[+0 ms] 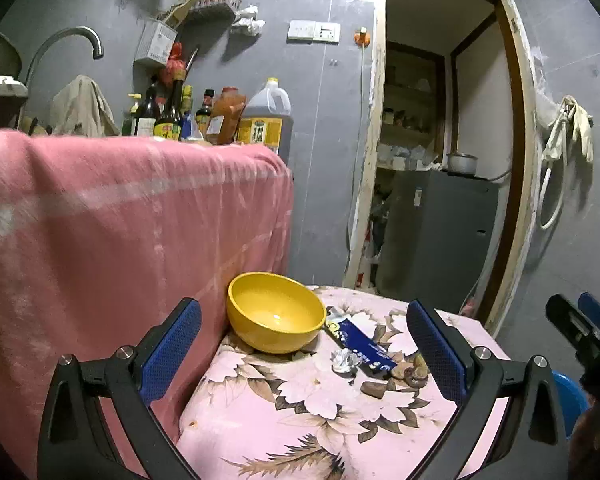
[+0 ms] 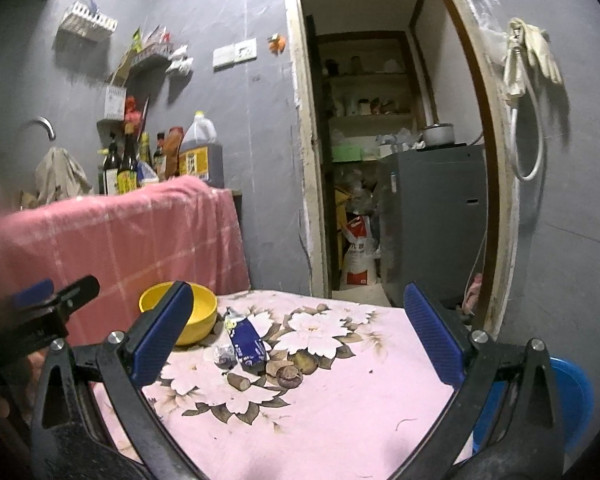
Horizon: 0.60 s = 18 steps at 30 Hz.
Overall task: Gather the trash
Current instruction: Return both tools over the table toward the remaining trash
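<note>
Both held above floral-cloth table (image 2: 340, 420), nothing grasped: left gripper (image 1: 304, 344) spread wide, right gripper (image 2: 300, 332) likewise. Trash mid-table beside yellow bowl (image 1: 276, 312) at back-left corner: blue wrapper (image 2: 247, 343), foil wad (image 1: 344, 361), nut shells (image 2: 290, 378). Approach wrapper from above, pinch across narrow width, avoid nudging bowl.

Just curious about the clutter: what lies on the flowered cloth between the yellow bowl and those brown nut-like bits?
A blue wrapper and a small crumpled foil ball lie between the yellow bowl and the brown bits. Both wrist views show it.
</note>
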### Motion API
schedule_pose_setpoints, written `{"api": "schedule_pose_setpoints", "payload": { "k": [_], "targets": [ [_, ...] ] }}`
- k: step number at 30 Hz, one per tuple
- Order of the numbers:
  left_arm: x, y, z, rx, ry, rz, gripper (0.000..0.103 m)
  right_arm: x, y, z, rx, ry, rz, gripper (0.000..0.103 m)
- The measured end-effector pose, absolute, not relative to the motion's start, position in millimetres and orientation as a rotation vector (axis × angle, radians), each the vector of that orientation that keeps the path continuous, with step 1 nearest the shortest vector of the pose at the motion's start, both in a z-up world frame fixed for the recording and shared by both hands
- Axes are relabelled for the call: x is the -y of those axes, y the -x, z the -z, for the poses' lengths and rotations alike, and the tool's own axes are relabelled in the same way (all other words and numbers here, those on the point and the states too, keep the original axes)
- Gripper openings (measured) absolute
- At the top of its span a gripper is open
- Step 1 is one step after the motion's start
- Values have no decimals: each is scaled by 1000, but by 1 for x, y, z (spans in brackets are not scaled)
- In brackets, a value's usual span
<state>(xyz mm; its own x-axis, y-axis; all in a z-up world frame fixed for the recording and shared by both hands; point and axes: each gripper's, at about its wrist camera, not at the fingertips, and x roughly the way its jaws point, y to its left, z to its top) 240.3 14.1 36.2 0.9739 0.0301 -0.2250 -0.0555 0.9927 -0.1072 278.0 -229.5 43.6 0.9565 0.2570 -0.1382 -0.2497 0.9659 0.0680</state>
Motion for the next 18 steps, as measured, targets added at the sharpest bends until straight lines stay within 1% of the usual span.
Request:
{"api": "schedule_pose_setpoints", "payload": {
  "k": [11,18],
  "targets": [
    [-6,-282,-16,-306,91,-39,101,225,-328,-16,-262,12,-264,103],
    [-2,-318,0,-418,58,-37,101,226,-366,0,-362,7,-282,103]
  ]
}}
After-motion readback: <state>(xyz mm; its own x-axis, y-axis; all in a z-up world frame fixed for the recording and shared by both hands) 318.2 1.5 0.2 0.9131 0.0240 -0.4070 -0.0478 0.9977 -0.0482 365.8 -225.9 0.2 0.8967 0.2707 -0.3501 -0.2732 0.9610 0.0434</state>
